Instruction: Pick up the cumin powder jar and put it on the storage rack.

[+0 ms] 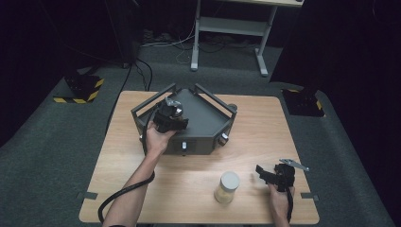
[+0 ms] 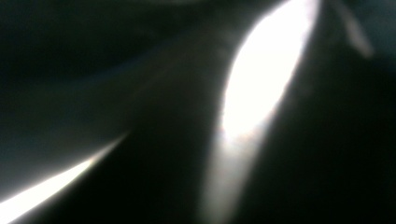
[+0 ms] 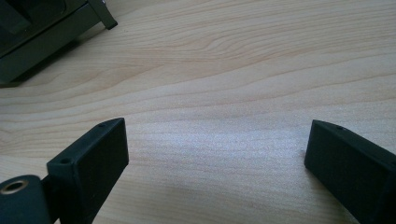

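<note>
A grey metal box (image 1: pixel 208 118) with rails round its top stands at the back middle of the wooden table (image 1: pixel 265 123). My left gripper (image 1: pixel 174 113) rests on the box's left top, pointing into it. Its jaws are hidden there, and the left gripper view is a dark blur with bright streaks. Near the front right edge my right gripper (image 1: pixel 261 173) lies low over the wood, pointing left. Its jaws stand wide apart (image 3: pixel 217 154) with nothing between them. A jar (image 1: pixel 227 187) with a white lid and yellowish contents stands upright left of it.
The box's corner (image 3: pixel 46 32) shows at the top left of the right gripper view, well beyond the jaws. A black cable (image 1: pixel 118 196) trails from the left gripper off the front left edge. Behind the table stand a white desk frame (image 1: pixel 227 28) and hazard-striped bases (image 1: pixel 80 90).
</note>
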The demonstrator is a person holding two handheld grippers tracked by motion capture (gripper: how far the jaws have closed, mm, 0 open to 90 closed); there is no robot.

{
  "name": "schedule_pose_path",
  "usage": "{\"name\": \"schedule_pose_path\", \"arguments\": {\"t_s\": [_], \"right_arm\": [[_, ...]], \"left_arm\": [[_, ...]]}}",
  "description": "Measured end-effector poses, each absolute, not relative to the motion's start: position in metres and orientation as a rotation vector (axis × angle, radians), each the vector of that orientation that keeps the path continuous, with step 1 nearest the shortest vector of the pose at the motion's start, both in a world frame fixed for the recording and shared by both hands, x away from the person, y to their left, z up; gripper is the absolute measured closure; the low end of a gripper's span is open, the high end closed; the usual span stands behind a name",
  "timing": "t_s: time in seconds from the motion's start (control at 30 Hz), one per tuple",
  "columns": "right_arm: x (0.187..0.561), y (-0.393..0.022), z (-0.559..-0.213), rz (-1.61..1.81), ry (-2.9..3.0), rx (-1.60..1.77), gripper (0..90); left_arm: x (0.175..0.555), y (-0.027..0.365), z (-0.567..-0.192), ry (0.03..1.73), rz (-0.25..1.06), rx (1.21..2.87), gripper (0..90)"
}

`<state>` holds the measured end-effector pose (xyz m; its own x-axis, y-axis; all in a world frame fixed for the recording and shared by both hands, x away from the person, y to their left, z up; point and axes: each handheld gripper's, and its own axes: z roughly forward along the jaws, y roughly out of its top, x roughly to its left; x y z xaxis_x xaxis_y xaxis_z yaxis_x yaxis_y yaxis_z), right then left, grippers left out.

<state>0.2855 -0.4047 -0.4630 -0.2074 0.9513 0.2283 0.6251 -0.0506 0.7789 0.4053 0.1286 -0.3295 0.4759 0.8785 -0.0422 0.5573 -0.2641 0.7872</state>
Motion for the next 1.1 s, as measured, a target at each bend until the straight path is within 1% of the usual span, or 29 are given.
{"name": "schedule_pose_path", "arguments": {"t_s": [0.13,0.2,0.3,0.5,0.57,0.63,1.1], "right_arm": [[0.285,-0.405,-0.463,1.149,1.844,1.666,5.5],[0.285,-0.404,-0.463,1.148,1.845,1.665,5.5],[0.285,-0.404,-0.463,1.148,1.845,1.664,5.5],[0.285,-0.404,-0.463,1.148,1.845,1.666,5.5],[0.285,-0.404,-0.463,1.147,1.845,1.666,5.5],[0.285,-0.404,-0.463,1.147,1.845,1.666,5.5],[0.285,-0.406,-0.463,1.155,1.841,1.674,5.5]], "left_arm": [[0.400,0.128,-0.331,1.199,0.547,1.930,10.0],[0.397,0.128,-0.330,1.204,0.561,1.920,6.6],[0.392,0.128,-0.328,1.201,0.579,1.910,3.9],[0.381,0.131,-0.324,1.207,0.590,1.883,0.5],[0.377,0.132,-0.324,1.203,0.609,1.875,0.5],[0.375,0.135,-0.320,1.213,0.588,1.875,0.5],[0.340,0.150,-0.312,1.192,0.593,1.870,0.3]]}}
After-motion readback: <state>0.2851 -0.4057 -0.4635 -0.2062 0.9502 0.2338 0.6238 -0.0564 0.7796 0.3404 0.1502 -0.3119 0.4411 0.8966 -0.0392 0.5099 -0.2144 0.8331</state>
